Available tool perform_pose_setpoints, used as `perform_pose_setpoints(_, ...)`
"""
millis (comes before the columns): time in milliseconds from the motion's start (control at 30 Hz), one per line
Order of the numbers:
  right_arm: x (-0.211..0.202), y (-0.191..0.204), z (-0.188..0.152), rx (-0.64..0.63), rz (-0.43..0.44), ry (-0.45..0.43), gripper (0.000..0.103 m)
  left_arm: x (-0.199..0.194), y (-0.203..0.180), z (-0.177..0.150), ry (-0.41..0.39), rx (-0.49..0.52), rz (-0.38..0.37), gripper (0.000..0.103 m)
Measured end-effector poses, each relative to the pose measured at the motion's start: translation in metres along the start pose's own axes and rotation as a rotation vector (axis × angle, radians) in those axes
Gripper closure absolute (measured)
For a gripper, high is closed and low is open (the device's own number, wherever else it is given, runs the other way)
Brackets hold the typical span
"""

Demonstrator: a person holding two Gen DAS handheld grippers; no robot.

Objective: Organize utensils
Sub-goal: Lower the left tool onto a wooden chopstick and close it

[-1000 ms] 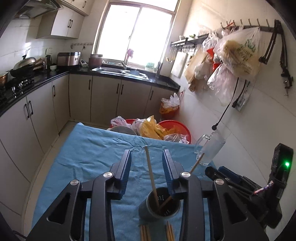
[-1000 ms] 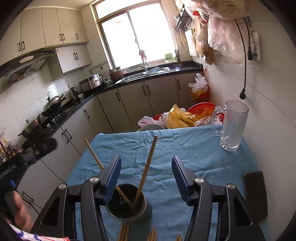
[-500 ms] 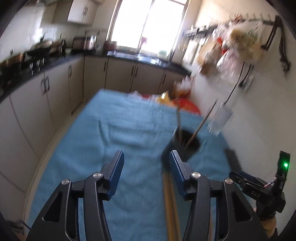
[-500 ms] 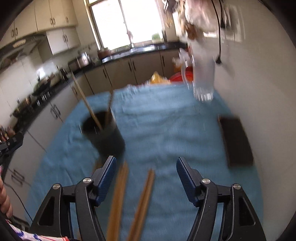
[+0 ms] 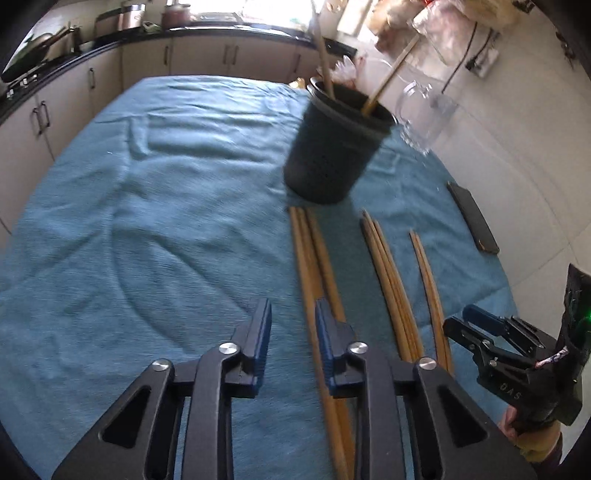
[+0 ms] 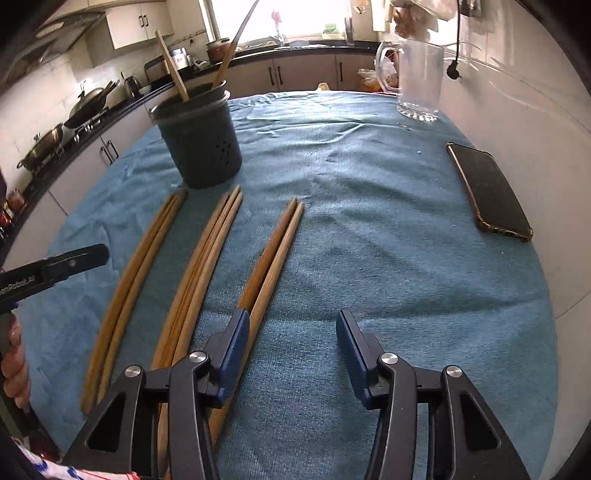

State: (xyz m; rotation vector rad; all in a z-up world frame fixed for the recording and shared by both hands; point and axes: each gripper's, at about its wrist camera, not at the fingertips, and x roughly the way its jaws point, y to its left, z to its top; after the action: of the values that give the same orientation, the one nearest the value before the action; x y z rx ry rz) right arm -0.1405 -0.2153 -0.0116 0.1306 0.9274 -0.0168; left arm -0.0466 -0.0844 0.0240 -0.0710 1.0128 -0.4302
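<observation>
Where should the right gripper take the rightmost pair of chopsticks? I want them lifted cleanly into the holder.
Probably at mid-length, from straight above, fingers straddling the pair crosswise. The rightmost pair lies flat on the cloth, sticks touching, apart from the middle bundle. The open right gripper sits nearest, with the holder beyond.

Bright daylight, fisheye warp
Window [image 6: 280, 18] blown out; holder [image 5: 332, 147] smeared by motion blur in left view; right view sharp; dark vignette at corners
</observation>
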Motion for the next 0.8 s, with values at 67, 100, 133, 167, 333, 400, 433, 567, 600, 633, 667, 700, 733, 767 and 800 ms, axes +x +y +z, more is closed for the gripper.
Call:
perform_pose_setpoints(67, 0.003, 0.005, 0.001, -0.027, -0.034, 0.002, 0.050, 0.010, -0.004, -0.001, 0.019, 0.017, 0.012, 0.088)
perform_pose_setpoints(100, 0.005, 0.007, 0.000, -0.035, -0.041, 0.006, 0.051, 0.014, -0.004, 0.000, 0.027, 0.021, 0.018, 0.090)
perform_pose_setpoints(133, 0.006, 0.008, 0.000, -0.043, -0.049, 0.004, 0.051, 0.015, -0.004, 0.000, 0.014, 0.024, 0.019, 0.090)
perform_pose_setpoints(167, 0.006, 0.009, 0.000, -0.048, -0.056, 0.002, 0.051, 0.016, -0.005, 0.001, 0.015, 0.029, 0.022, 0.092)
perform_pose_setpoints(333, 0.005, 0.002, -0.001, -0.014, -0.036, -0.006, 0.053, 0.021, 0.000, 0.005, 0.020, 0.028, 0.029, 0.099)
perform_pose_setpoints(400, 0.004, 0.000, -0.001, 0.000, -0.030, -0.009, 0.055, 0.024, 0.000, 0.007, 0.018, 0.029, 0.042, 0.103)
perform_pose_setpoints(433, 0.004, 0.000, -0.001, 0.001, -0.029, -0.010, 0.055, 0.024, 0.000, 0.008, 0.020, 0.028, 0.040, 0.103)
perform_pose_setpoints(567, 0.005, 0.001, -0.002, -0.009, -0.036, -0.015, 0.055, 0.016, 0.004, 0.009, 0.004, -0.007, -0.014, 0.103)
perform_pose_setpoints(600, 0.005, 0.002, -0.002, -0.011, -0.037, -0.018, 0.055, 0.014, 0.003, 0.009, -0.008, -0.004, -0.029, 0.103)
perform_pose_setpoints(633, 0.005, 0.002, -0.002, -0.012, -0.038, -0.020, 0.055, 0.012, 0.001, 0.009, -0.016, 0.005, -0.041, 0.103)
perform_pose_setpoints(667, 0.005, 0.002, -0.002, -0.012, -0.038, -0.022, 0.055, 0.012, 0.000, 0.009, -0.018, 0.014, -0.044, 0.103)
perform_pose_setpoints(700, 0.005, 0.002, -0.002, -0.011, -0.037, -0.023, 0.055, 0.012, -0.003, 0.009, -0.015, 0.029, -0.039, 0.103)
perform_pose_setpoints(733, 0.004, 0.002, -0.002, -0.009, -0.035, -0.024, 0.055, 0.014, -0.006, 0.009, -0.009, 0.043, -0.026, 0.103)
perform_pose_setpoints(767, 0.004, 0.001, -0.002, -0.006, -0.031, -0.026, 0.055, 0.017, -0.008, 0.009, -0.002, 0.055, -0.013, 0.103)
perform_pose_setpoints(800, 0.004, 0.001, -0.003, -0.004, -0.029, -0.027, 0.055, 0.021, -0.010, 0.009, 0.007, 0.061, -0.008, 0.103)
